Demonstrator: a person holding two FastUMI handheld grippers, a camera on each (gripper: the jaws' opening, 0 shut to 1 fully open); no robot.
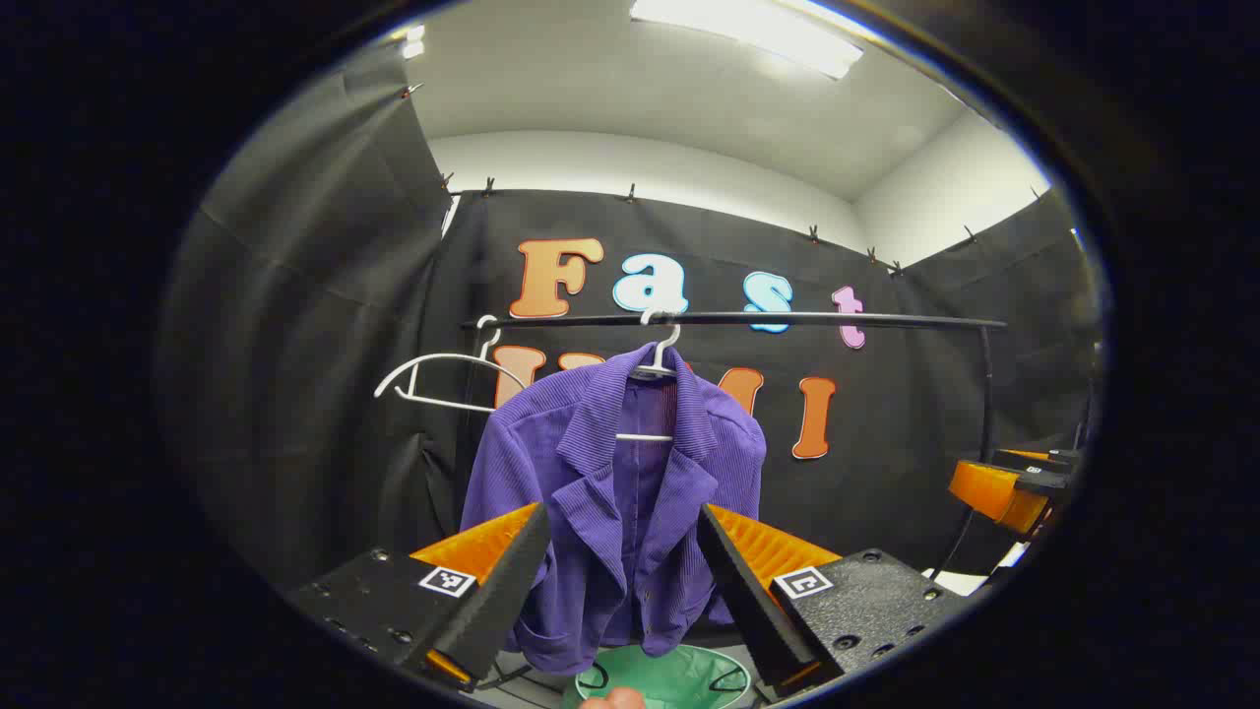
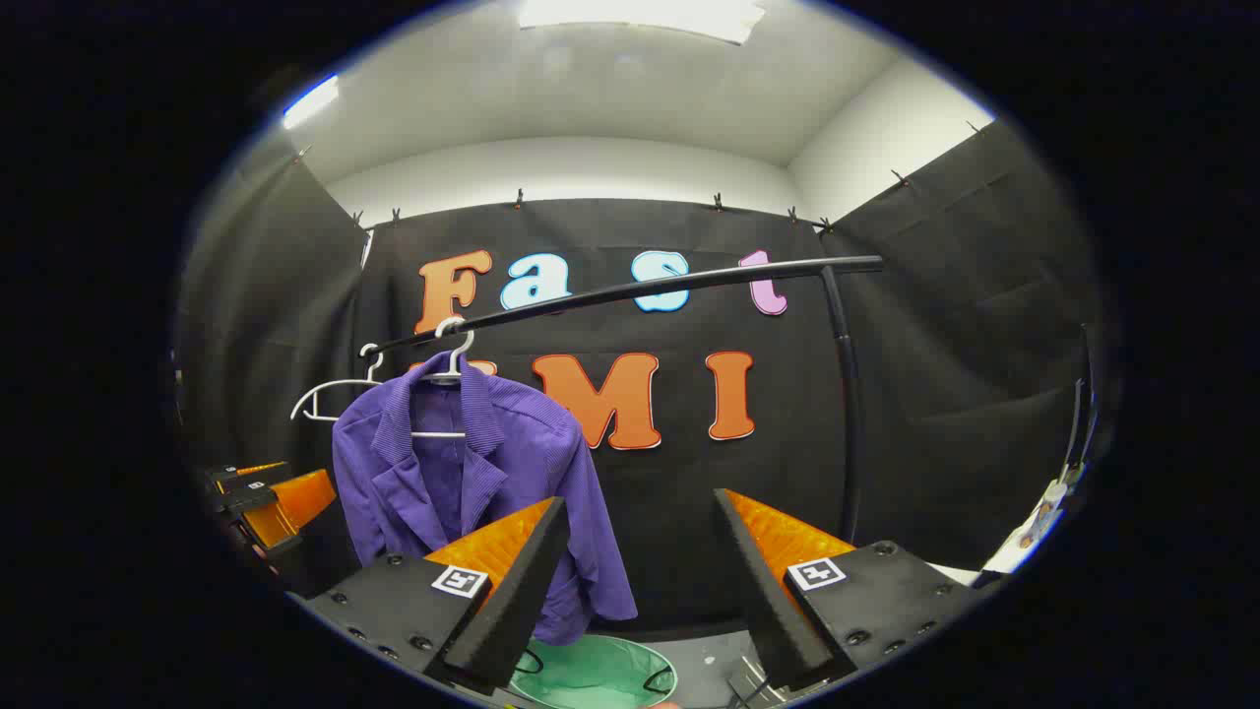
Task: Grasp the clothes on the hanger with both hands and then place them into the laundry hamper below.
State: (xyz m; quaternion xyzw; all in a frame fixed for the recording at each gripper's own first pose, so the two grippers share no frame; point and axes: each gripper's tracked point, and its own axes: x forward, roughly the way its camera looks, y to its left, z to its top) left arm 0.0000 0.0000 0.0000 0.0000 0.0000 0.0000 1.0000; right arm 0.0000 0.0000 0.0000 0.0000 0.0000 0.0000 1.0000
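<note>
We are facing a purple jacket (image 1: 615, 492) hanging on a white hanger (image 1: 658, 366) from the black rail (image 1: 748, 319), with the green laundry hamper (image 1: 661, 677) waiting directly below. We are holding the left gripper (image 1: 622, 566) spread wide and empty, framing the jacket's front; the right gripper (image 2: 640, 576), equally wide and empty, is pointing past the garment's edge. We are judging that both should close in on the shoulders, pinching fabric rather than hanger, then lift clear of the hook. A spare hanger (image 1: 433, 379) is hanging beside it
</note>
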